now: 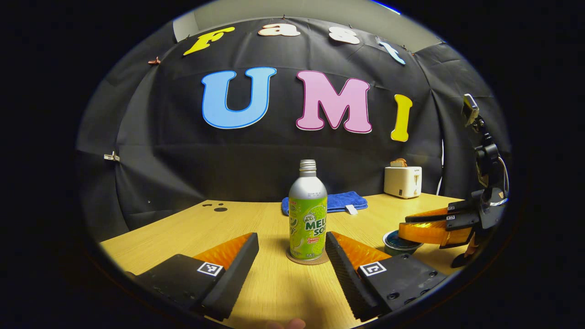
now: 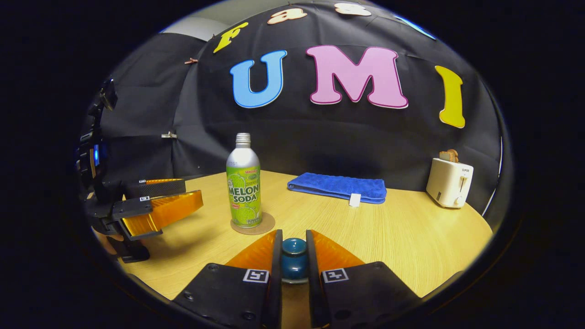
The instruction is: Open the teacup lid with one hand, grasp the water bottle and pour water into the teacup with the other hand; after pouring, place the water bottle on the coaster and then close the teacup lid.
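Note:
A silver and green soda bottle (image 1: 307,214) (image 2: 244,187) stands upright on a round cork coaster (image 1: 321,261) (image 2: 267,223) in the middle of the wooden table. My left gripper (image 1: 292,242) (image 2: 194,192) is open, its fingers on either side of the bottle's base and not touching it. The right gripper (image 2: 294,237) (image 1: 402,225) is shut on the blue knob of the teacup lid (image 2: 294,257). In the left gripper view the dark teacup (image 1: 398,244) sits just under the right gripper's fingers. Whether the lid rests on the cup is hidden.
A folded blue towel (image 2: 338,187) (image 1: 340,201) lies at the back of the table (image 2: 411,237). A white toaster (image 2: 449,182) (image 1: 402,181) with bread in it stands at the back right. The black booth wall rises right behind them.

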